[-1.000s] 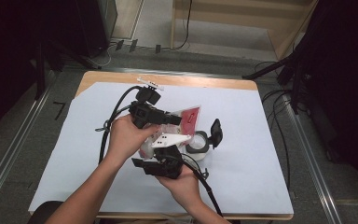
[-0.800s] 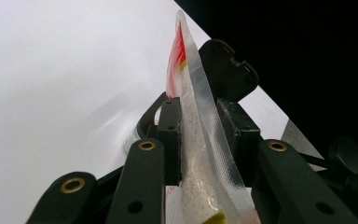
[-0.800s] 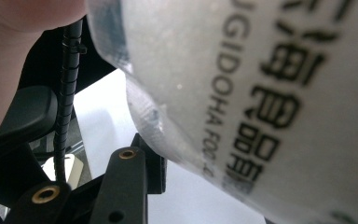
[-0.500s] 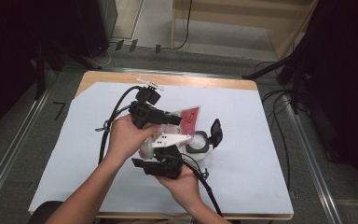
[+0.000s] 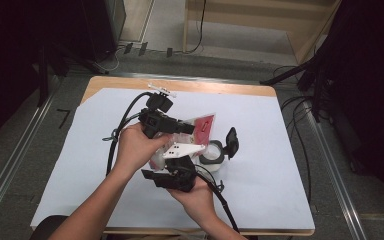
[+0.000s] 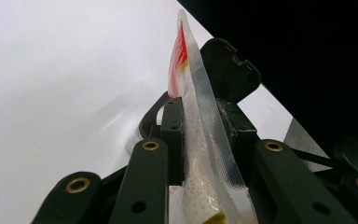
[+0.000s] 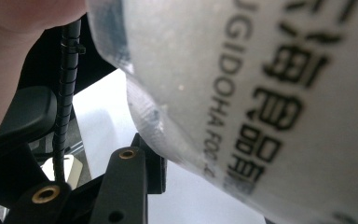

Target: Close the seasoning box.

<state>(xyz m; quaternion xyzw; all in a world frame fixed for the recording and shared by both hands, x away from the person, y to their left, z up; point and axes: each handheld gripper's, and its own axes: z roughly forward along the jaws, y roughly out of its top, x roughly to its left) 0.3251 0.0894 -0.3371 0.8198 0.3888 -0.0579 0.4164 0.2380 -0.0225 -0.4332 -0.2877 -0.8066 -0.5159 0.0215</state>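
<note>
Clear red-printed plastic pouch stands edge-on, clamped between the left gripper's jaws; the right gripper's jaws also clamp it above the white-covered counter.

1. The high view looks forward and down from above the person's side; the table fills its middle, forearms entering from 6 o'clock.
2. The left gripper view rides very close, looking along its jaws at the pouch edge-on, running up toward 12 o'clock.
3. The right gripper view sits nearer yet, the same pouch blurred across 1 o'clock.
4. All three share the pouch and the white table cover.
</note>
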